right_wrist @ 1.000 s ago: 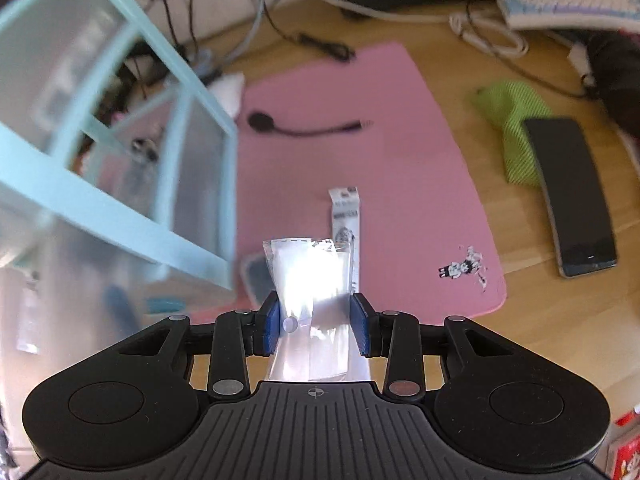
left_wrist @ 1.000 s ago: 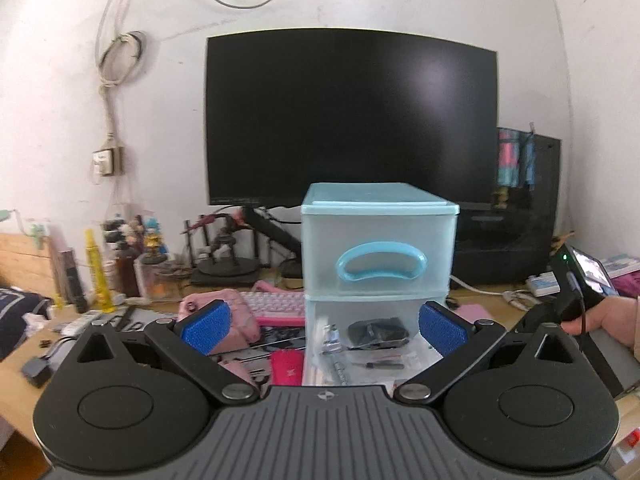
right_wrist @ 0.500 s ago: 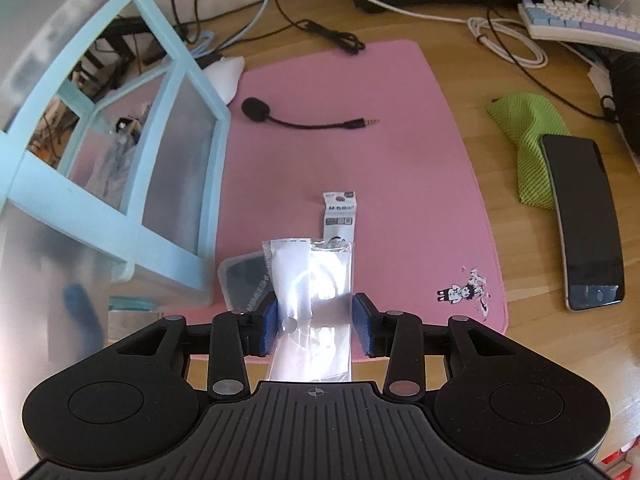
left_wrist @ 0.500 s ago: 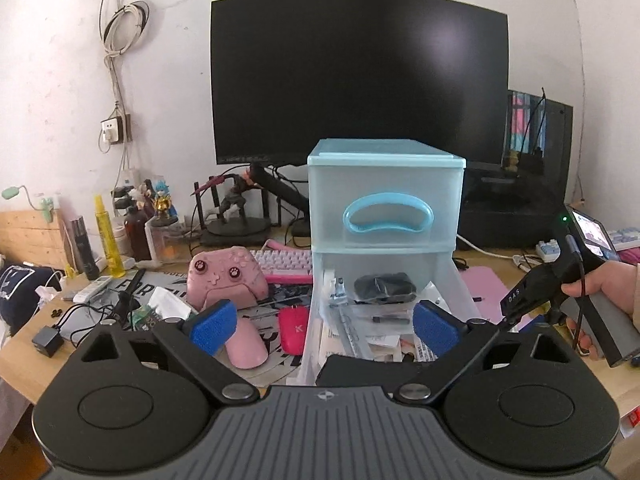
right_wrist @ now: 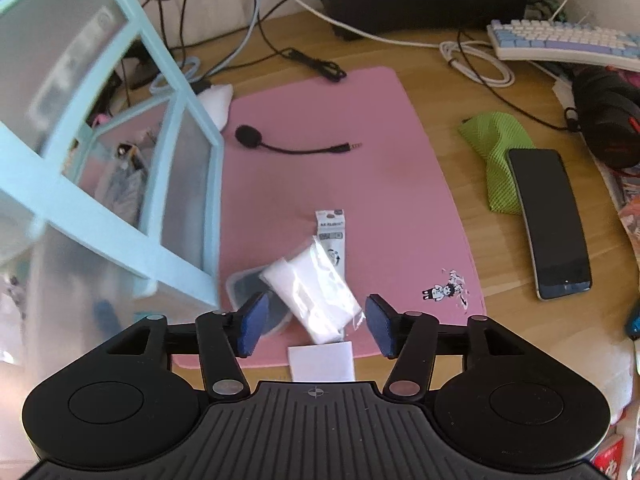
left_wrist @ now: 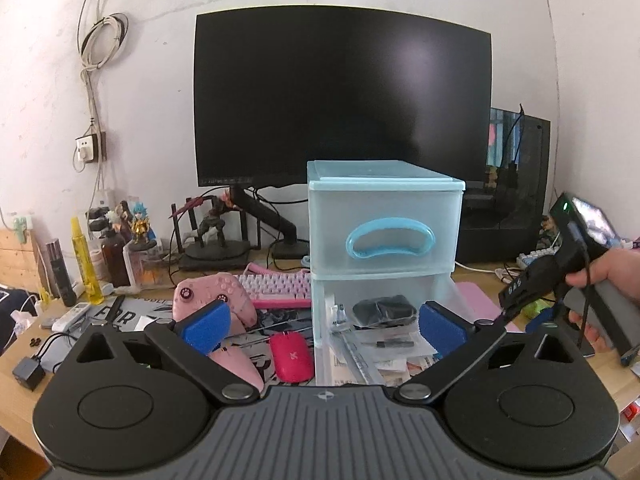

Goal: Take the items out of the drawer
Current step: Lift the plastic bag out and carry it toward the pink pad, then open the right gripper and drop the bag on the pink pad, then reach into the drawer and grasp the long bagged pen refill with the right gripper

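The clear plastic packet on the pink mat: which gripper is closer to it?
Right. The right gripper hangs just above the clear plastic packet, jaws open around it, having just been opening. The left gripper faces the open drawer, away from the mat.

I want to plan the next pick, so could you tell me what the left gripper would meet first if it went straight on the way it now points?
Probably the contents of the open lower drawer: the left gripper, jaws wide and empty, aims at the black pouch lying there. Depth is hard to judge through the fisheye.
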Available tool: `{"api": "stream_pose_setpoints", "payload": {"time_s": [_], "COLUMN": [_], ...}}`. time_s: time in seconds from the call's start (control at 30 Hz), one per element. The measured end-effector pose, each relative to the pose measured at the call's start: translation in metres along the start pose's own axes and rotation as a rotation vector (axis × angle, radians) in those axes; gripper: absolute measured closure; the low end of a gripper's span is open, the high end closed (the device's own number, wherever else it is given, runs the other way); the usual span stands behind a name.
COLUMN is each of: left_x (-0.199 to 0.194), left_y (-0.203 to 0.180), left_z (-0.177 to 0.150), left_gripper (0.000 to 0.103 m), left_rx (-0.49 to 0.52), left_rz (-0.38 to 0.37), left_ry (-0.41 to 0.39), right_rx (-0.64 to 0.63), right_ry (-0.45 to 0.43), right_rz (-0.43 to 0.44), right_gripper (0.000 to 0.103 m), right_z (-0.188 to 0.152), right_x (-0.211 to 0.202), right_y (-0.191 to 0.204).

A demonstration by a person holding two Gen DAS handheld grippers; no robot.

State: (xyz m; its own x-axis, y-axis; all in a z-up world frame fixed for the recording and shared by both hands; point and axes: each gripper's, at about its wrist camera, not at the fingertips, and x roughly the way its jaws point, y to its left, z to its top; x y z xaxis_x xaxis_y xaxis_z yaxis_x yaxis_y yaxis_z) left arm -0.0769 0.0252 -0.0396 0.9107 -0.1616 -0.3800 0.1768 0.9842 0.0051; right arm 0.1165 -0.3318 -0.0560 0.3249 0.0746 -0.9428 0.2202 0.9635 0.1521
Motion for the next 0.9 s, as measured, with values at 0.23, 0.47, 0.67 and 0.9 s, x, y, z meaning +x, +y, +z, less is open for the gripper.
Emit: {"api": "stream_pose_setpoints", "payload": {"time_s": [0.23,0.47,0.67,0.9], "left_x": [0.006,0.01,0.008,0.005], "left_y": [0.016,0.03,0.048,0.063], "left_z": [0.0,-0.001,-0.002,-0.003], "left_gripper": [0.0,0.0,0.0,0.0], "left_rx": [0.006,0.003,-0.011,-0.021], "left_rz": [-0.052,-0.079,-0.105,-0.118], "left_ry": [0.001,-0.008,-0.018,-0.031], "right_rx": [-0.046,-0.204,-0.358,-0.427], "right_ry": [-0.119,-0.169,-0.111,-0.025], "right_rz": [0.072,0.212,0.279,0.218], "right_gripper": [0.034,0.027,0.027,0.038], "right_z": [0.0,-0.013,-0.026,-0.034], "right_x": [-0.065,-0.114,-0.108,-0.067], "right_y": [0.032,0.093,0.149,0.186]}}
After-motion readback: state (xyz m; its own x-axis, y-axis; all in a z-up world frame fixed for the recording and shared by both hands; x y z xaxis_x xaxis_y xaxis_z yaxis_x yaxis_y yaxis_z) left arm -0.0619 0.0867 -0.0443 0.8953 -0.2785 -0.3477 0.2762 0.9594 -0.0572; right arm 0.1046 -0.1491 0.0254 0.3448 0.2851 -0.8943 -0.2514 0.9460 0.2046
